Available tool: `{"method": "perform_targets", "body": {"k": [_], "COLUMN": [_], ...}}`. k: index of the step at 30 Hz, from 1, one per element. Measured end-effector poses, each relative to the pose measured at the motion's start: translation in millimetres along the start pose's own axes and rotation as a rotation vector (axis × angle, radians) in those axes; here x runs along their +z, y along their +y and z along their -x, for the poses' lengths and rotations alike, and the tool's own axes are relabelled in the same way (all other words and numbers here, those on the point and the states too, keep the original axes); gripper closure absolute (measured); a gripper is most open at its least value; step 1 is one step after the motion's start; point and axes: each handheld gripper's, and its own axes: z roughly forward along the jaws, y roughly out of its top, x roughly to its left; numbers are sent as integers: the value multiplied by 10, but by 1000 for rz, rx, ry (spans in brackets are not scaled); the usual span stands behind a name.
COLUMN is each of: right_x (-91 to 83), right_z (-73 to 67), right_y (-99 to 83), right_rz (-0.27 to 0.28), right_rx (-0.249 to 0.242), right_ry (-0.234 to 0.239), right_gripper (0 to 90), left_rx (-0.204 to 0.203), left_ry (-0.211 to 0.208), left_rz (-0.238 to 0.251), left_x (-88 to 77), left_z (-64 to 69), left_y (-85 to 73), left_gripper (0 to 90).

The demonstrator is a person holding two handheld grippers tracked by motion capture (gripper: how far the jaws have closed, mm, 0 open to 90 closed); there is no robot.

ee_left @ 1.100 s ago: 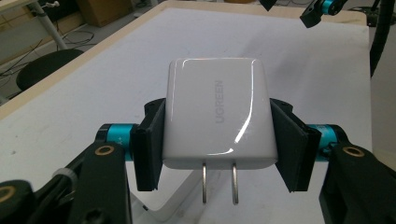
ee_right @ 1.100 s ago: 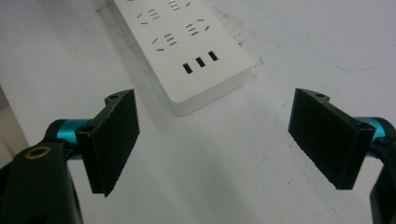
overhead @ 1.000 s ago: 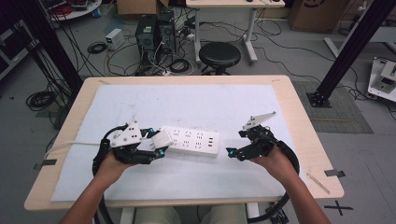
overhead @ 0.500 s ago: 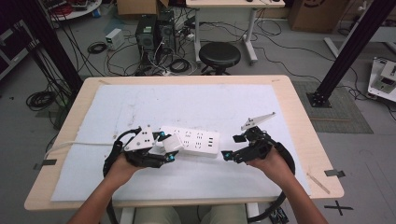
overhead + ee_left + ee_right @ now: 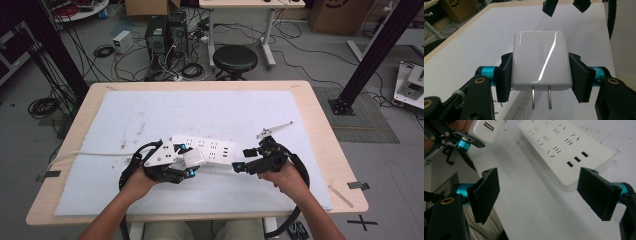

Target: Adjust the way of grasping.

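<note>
My left gripper clamps the white charger by its sides, prongs free for plugging, just beside the power strip; my right gripper gapes empty at its end

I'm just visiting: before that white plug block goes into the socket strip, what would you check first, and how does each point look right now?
1. Charger clamped squarely by the left gripper: ok.
2. Its two prongs straight and free of the pads: ok.
3. Power strip lying flat on the white mat: ok.
4. Right gripper holding the strip steady: not ok, jaws open, short of its end.
5. Prongs lined up with a socket: cannot tell.
</note>
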Motion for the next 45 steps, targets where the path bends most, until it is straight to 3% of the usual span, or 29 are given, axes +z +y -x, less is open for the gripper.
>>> {"method": "perform_targets", "body": {"k": [5,8,18,23,28,36,40,45], "right_x": [50,76,195,226,260,331,378,433], "right_z": [-29,-38,-63,-64,-72,-95,-92,-79], "right_y": [27,54,134,160,186,229,250,264], "right_rz": [-2,-3,-16,-19,-22,-16,-12,-27], "right_rx": [28,74,122,151,166,187,200,213], "right_ry": [44,77,153,168,172,223,274,281], "right_gripper": [186,186,186,186,185,185,185,186], "left_rx": [15,21,67,98,122,135,139,151], "left_ry": [-13,-17,-22,-33,-48,-59,-63,-71], "left_rz": [6,13,19,16,16,28,41,52], "left_x": [40,55,129,177,236,324,360,377], "left_z": [19,30,63,68,73,96,101,100], "left_y": [18,26,32,36,55,99,128,142], "left_gripper": [425,425,425,425,425,425,425,425]}}
